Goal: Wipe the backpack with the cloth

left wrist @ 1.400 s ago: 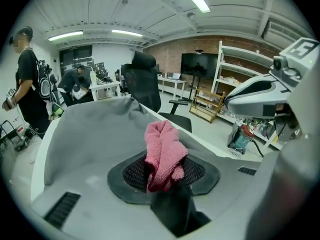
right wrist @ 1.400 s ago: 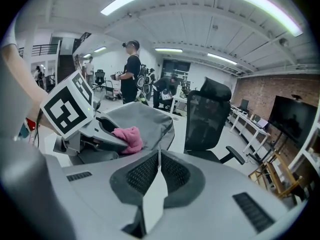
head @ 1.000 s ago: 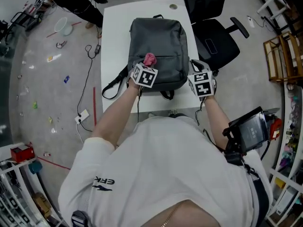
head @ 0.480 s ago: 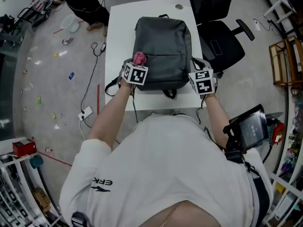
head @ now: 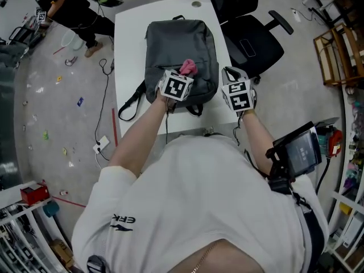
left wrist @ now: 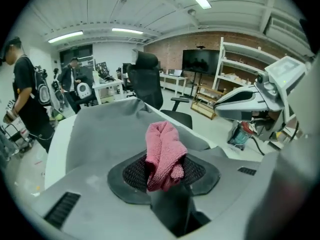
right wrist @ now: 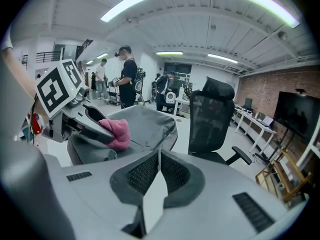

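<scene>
A grey backpack (head: 179, 53) lies flat on the white table (head: 128, 33), also seen in the left gripper view (left wrist: 107, 131) and the right gripper view (right wrist: 145, 126). My left gripper (head: 183, 75) is shut on a pink cloth (head: 188, 67), pressed on the backpack's lower right part. The pink cloth (left wrist: 164, 154) bunches up between the jaws, and shows in the right gripper view (right wrist: 116, 131) too. My right gripper (head: 230, 75) hovers at the backpack's right edge, shut with nothing in it (right wrist: 159, 156).
A black office chair (head: 250, 36) stands close to the table's right side. The backpack's strap (head: 129, 104) hangs over the table's left edge. Cables and small items litter the floor at left (head: 99, 141). People stand at the far left (head: 68, 4).
My left gripper has swept the pink cloth rightwards across the backpack's lower part, from its left side toward the right. The right gripper stays beside the backpack's right edge.
</scene>
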Demonstrator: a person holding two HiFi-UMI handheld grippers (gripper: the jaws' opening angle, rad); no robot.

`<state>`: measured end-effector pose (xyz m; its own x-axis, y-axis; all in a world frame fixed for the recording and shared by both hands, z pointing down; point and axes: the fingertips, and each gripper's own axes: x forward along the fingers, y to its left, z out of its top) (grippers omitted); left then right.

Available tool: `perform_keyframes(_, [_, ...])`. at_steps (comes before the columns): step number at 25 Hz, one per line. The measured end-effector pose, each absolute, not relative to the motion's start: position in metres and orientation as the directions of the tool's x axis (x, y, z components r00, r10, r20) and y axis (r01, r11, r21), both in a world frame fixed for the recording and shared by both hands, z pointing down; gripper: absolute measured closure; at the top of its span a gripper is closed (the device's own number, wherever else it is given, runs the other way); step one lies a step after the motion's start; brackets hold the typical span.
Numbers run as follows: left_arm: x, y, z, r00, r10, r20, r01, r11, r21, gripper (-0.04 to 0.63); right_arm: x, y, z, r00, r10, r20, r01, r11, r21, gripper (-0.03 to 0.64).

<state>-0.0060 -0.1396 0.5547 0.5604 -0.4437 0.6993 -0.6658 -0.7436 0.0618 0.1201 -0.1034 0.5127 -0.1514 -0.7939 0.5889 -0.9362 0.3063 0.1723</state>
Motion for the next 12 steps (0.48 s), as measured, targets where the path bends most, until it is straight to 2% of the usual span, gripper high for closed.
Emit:
perform_keyframes(5, [0.024, -0.125, 0.568, 0.580, -0.361, 0.730, -0.643, -0.753, 0.138, 0.457, 0.130, -0.100, 0.516, -0.140, -0.797, 0.587, -0.938, 0.297, 0.180, 0.611])
perform_keyframes(9, [0.016, -0.122, 0.576, 0.571, -0.357, 0.740, -0.652, -0.744, 0.144, 0.459, 0.128, -0.100, 0.517, -0.142, -0.792, 0.594, -0.937, 0.301, 0.176, 0.612])
perform_keyframes(12, [-0.003, -0.115, 0.579, 0.523, -0.372, 0.767, -0.660, -0.746, 0.088, 0.459, 0.122, -0.101, 0.515, -0.162, -0.791, 0.590, -0.931, 0.321, 0.174, 0.611])
